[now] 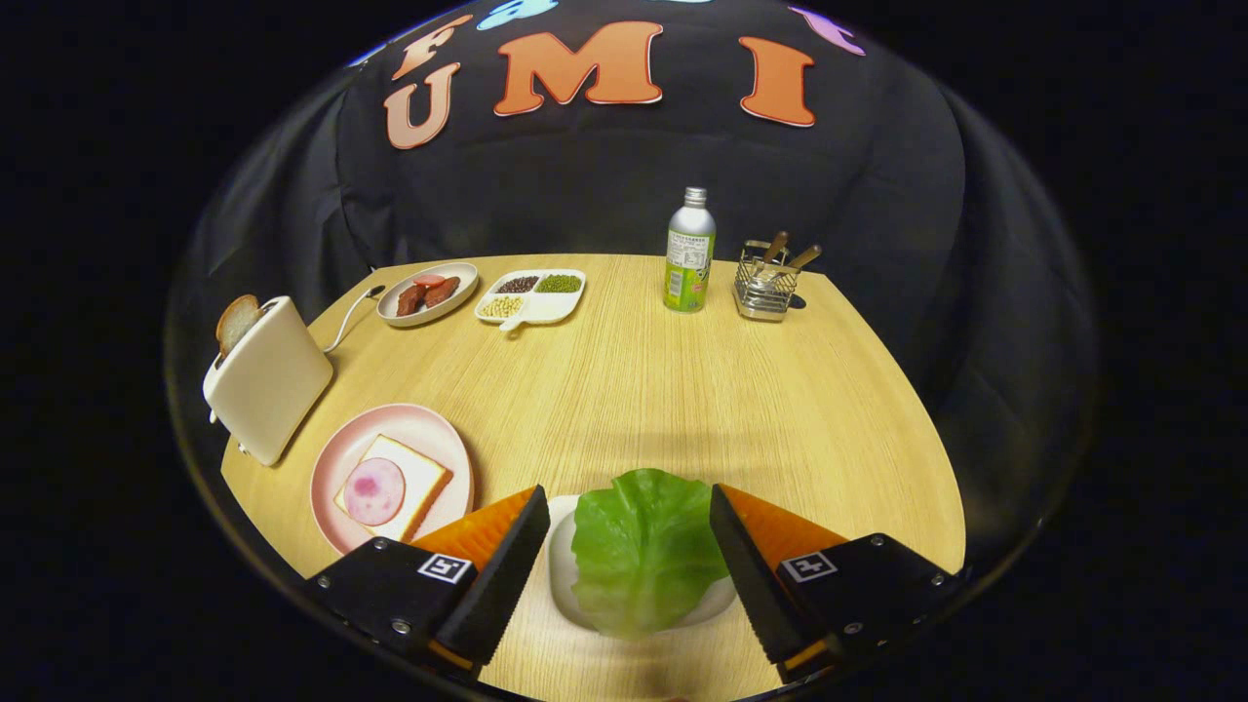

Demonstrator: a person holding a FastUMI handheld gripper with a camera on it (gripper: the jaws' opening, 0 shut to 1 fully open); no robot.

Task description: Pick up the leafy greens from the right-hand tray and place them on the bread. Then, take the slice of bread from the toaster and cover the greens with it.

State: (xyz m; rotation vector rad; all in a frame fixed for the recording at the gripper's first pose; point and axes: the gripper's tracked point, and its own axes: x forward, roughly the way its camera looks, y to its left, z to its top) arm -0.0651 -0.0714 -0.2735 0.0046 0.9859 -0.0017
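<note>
Wooden, with a pale straight grain, the table (682,390) has a matte top and rounded corners, and everything stands on it. At its left side is the toaster (268,378), a smooth cream box with soft edges; a slice of bread (236,322) with a brown crust stands up out of its slot, and a thin white cord runs away from it toward the back.

Near the toaster lies a round pink plate (336,458), glossy, and on it a square slice of white bread (419,483) with a round piece of pink ham (374,491) on top. The gripper (629,546) has two black serrated fingers with orange sides. Its jaws are apart and press on nothing. Between the fingers lies the leafy greens (643,546), one broad, veined, bright green leaf, resting on a small white tray (564,575) with rounded corners. The leaf hides most of this tray and reaches beyond its far rim. The right finger looks very close to the leaf, but I cannot tell if it touches.

At the far side of the table is an oval dish with brown-red sausage pieces (427,292). Beside it is a white divided dish (531,295) holding dark, green and pale beans in separate compartments. More to the right stands a slim metal bottle (690,252) with a green label, and then a wire basket (766,283) with wooden handles sticking out.
</note>
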